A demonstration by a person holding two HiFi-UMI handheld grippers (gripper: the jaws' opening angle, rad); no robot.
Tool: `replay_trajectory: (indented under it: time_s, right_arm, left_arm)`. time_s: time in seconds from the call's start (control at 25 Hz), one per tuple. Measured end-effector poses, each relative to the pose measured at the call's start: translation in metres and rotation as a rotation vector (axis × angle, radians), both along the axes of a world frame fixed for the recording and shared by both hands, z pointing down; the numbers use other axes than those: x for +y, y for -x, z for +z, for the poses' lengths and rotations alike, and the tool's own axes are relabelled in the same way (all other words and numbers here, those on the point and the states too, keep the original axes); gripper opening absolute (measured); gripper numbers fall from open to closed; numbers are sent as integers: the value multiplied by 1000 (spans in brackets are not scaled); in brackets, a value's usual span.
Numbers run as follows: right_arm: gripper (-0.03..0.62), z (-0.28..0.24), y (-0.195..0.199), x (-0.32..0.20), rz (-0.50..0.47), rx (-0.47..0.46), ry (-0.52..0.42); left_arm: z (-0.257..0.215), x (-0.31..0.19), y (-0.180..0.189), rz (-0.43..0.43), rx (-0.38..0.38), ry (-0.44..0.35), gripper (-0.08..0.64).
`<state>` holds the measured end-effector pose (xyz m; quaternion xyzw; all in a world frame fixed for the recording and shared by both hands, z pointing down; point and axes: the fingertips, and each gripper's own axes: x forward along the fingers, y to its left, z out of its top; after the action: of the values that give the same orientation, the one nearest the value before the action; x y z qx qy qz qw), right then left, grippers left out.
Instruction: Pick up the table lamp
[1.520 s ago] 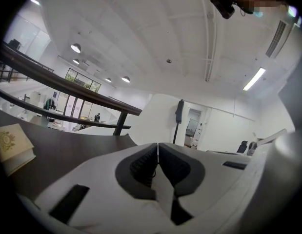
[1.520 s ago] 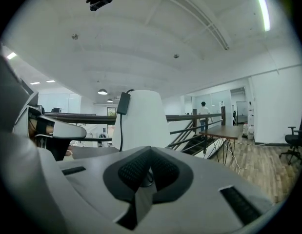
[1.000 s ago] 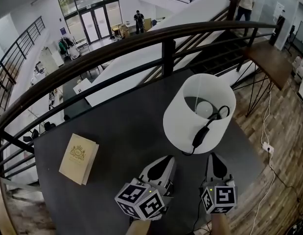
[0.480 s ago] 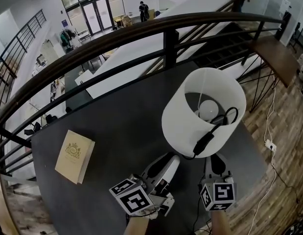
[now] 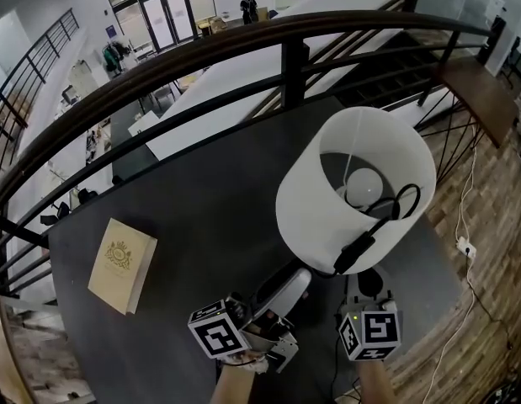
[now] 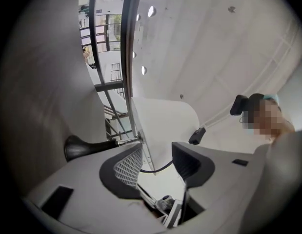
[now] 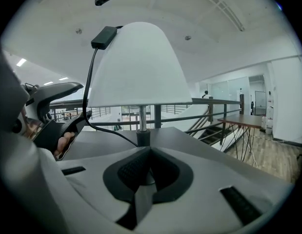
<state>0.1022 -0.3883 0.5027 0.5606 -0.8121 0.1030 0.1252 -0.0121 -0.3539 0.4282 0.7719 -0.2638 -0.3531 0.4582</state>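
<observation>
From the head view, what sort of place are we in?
Likely a mezzanine in an office-type building: a dark railing runs past the table holding the table lamp, glass entrance doors show on a level below, and a staircase descends at right.

Seemingly pale-grey grippers (image 6: 158,162) (image 7: 146,172), black-white marker cubes (image 5: 220,337) (image 5: 371,335)

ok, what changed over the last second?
The left gripper rolled on the spot, and its jaws have just been opening; nothing is gripped between them. The right gripper edged a little toward the lamp, jaws shut and empty throughout. The lamp still stands on the table, untouched, and the book lies where it was.
</observation>
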Motion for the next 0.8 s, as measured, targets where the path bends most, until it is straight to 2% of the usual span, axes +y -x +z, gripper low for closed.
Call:
replay_trajectory:
  time_s: [0.24, 0.44, 0.8]
  right_arm:
    - [-8, 4, 1, -4, 0, -11, 7]
    - [-8, 7, 3, -6, 12, -38, 18]
    - [-6, 10, 7, -8, 3, -38, 21]
  left_arm:
    - [1, -7, -1, -6, 51, -3, 189]
    - [-2, -8, -1, 10, 126, -23, 189]
    - [-9, -12, -2, 17, 178, -59, 190]
